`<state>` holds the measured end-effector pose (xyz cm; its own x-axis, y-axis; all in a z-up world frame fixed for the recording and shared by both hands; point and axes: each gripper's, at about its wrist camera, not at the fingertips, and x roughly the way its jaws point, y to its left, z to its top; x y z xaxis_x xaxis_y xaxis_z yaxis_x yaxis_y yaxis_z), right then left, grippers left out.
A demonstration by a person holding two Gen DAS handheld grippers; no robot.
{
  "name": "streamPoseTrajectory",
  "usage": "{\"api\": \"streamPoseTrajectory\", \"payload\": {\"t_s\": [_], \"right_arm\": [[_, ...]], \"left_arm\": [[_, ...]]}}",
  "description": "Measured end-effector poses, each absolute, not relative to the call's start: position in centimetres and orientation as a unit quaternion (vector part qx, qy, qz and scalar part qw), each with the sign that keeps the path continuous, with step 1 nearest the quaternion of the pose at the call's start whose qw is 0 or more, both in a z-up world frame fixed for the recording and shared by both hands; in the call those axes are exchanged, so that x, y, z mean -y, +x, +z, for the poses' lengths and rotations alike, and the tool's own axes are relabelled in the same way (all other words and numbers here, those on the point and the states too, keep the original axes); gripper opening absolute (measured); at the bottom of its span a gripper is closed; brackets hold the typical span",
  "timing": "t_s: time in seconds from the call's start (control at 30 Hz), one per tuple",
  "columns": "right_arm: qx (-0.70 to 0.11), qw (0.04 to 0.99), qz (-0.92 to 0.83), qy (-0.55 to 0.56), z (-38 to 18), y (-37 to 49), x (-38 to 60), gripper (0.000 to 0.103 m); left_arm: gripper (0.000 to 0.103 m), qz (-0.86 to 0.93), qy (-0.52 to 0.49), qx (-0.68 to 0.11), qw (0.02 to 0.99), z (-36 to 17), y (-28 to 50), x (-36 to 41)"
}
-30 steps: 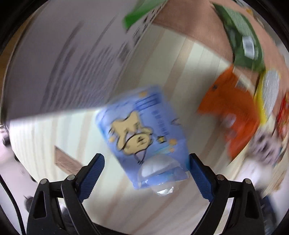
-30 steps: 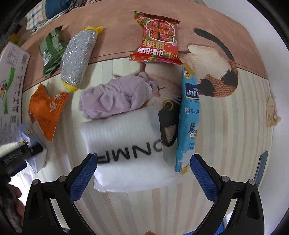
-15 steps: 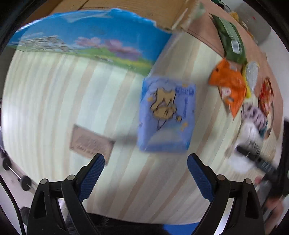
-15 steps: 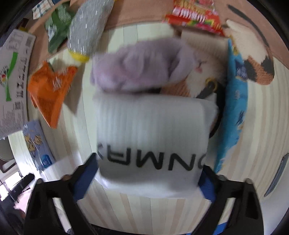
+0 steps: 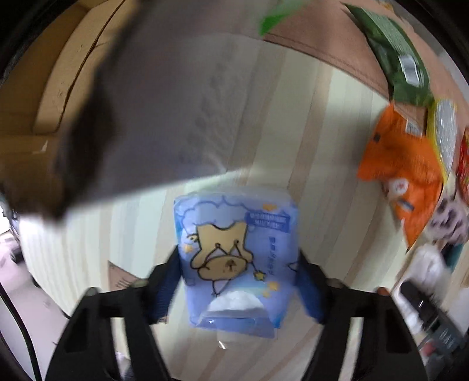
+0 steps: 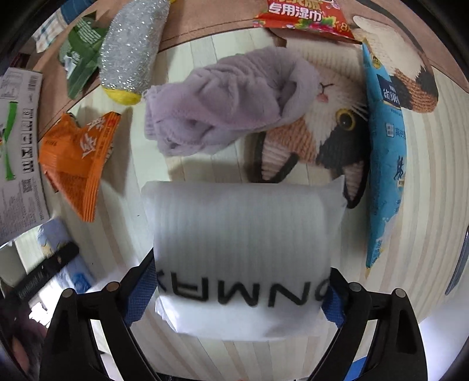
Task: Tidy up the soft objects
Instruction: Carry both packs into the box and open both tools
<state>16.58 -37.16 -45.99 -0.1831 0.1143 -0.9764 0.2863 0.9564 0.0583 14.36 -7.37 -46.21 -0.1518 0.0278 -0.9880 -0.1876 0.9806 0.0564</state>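
A blue tissue pack (image 5: pixel 234 234) with a cartoon bear lies on the pale striped tabletop (image 5: pixel 293 117). My left gripper (image 5: pixel 239 259) points straight down over it. Its jaws are closing, and both blue pads touch the pack's sides. A white foam pouch (image 6: pixel 243 228) with black letters lies between the fingers of my right gripper (image 6: pixel 240 272). Those jaws are opening slightly, with the pads right at the pouch's edges. Behind the pouch lie a lilac fleece cloth (image 6: pixel 228 99) and a knitted cat mat (image 6: pixel 337 126).
An orange snack packet (image 6: pixel 76 158), a green packet (image 6: pixel 79 52), a silver scrubber (image 6: pixel 129 49), a red wipes packet (image 6: pixel 302 17) and a blue sachet (image 6: pixel 387 146) lie around. A cardboard box (image 5: pixel 44 102) with a printed flap (image 6: pixel 17 146) stands beside the tissue pack.
My left gripper came down over the tissue pack and its fingers narrowed onto it. My right gripper sank closer to the white pouch, which now spans the gap between its fingers.
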Motion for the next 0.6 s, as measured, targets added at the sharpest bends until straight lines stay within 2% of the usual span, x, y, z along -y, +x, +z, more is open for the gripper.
{"api": "streamPoseTrajectory", "payload": {"t_s": [0.07, 0.2, 0.3, 0.43, 0.6], "right_arm": [[-0.765, 0.627, -0.075, 0.127, -45.9, 17.1, 36.9, 0.094], [-0.755, 0.640, -0.080, 0.117, -47.5, 15.4, 34.6, 0.081], [-0.752, 0.645, -0.072, 0.117, -47.0, 13.8, 34.2, 0.076], [-0.743, 0.655, -0.047, 0.126, -44.9, 11.8, 32.4, 0.074], [-0.722, 0.679, 0.008, 0.133, -40.4, 10.5, 28.5, 0.074]], "left_arm": [[0.054, 0.073, -0.039, -0.753, 0.652, -46.0, 13.6, 7.7], [0.046, 0.060, -0.017, -0.742, 0.667, -46.0, 10.6, 8.7], [0.040, 0.050, 0.003, -0.736, 0.675, -45.4, 8.6, 9.2], [0.039, 0.032, 0.006, -0.730, 0.683, -44.0, 7.5, 8.9], [0.039, 0.000, -0.025, -0.695, 0.718, -38.4, 5.8, 6.0]]}}
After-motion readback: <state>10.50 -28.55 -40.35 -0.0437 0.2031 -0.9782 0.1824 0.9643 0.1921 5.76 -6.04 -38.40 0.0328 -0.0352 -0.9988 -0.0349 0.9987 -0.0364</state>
